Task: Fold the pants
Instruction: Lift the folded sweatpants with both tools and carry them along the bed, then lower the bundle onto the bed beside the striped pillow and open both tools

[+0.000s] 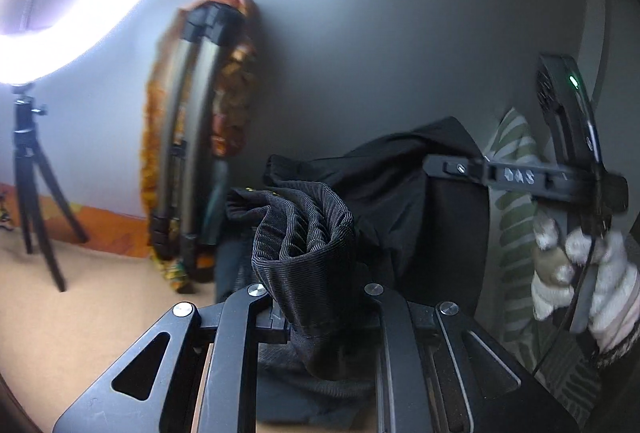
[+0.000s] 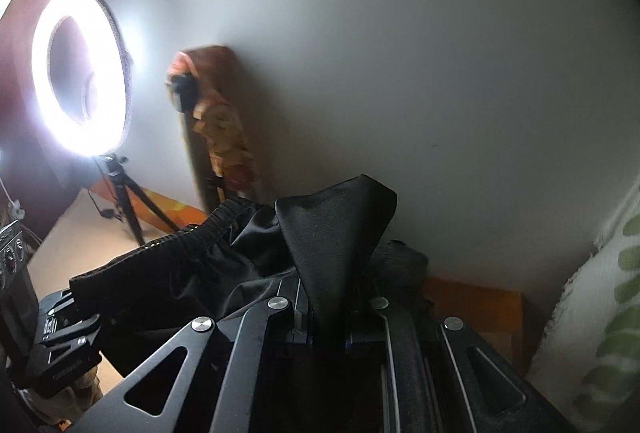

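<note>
Black pants (image 1: 360, 193) hang lifted at lower centre, left gripper (image 1: 316, 317) clamping the ribbed waistband (image 1: 304, 233), right gripper (image 2: 328, 317) pinching smooth fabric: keep both grips level and taut before folding.

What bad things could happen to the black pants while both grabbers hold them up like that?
1. The left gripper pinches only a bunched bit of ribbed waistband, so the pants might slip out.
2. The right gripper holds a small smooth peak of cloth; pulling the jaws apart could tug it free.
3. The ring light on its tripod looks close; swinging fabric might knock it.
</note>
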`<action>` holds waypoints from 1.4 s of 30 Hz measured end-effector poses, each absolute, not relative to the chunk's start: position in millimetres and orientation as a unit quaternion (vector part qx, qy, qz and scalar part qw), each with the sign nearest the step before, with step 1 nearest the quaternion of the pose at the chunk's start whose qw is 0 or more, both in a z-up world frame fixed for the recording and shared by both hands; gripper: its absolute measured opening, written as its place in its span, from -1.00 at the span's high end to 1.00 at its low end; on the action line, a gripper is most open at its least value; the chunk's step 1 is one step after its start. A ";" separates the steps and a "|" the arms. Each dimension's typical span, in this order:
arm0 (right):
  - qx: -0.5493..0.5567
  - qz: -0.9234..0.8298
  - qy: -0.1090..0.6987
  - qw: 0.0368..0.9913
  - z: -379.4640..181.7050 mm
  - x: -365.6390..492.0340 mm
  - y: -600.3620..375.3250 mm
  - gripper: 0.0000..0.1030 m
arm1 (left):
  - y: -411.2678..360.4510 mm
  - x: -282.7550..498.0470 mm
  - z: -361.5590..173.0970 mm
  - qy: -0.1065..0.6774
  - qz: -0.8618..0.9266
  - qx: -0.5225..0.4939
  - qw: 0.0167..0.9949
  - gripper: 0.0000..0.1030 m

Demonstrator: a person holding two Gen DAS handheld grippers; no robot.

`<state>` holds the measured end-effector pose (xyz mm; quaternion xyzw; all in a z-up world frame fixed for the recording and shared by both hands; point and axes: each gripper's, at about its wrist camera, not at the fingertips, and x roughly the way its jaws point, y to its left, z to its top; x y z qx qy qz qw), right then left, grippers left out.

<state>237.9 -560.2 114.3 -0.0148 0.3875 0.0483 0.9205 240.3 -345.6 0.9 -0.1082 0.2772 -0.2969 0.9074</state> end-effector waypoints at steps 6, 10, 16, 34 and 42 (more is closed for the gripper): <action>-0.016 0.061 0.414 0.908 76.4 286.6 -591.2 0.86 | -374.3 256.7 -43.8 0.317 -0.269 -0.123 0.901 0.74; -0.002 0.059 0.443 0.895 41.8 303.0 -605.5 0.57 | -376.7 264.3 -62.4 0.333 -0.250 -0.127 0.900 0.69; 0.057 0.020 0.444 0.894 27.4 280.3 -631.5 0.06 | -364.6 259.9 -69.4 0.362 -0.247 -0.122 0.891 0.35; 0.206 0.034 0.477 0.854 -28.9 161.1 -626.7 0.63 | -354.2 260.4 -67.6 0.379 -0.239 -0.079 0.890 0.20; 0.156 -0.002 0.472 0.868 2.0 138.3 -622.6 0.92 | -339.2 259.3 -67.7 0.381 -0.220 -0.062 0.896 -0.05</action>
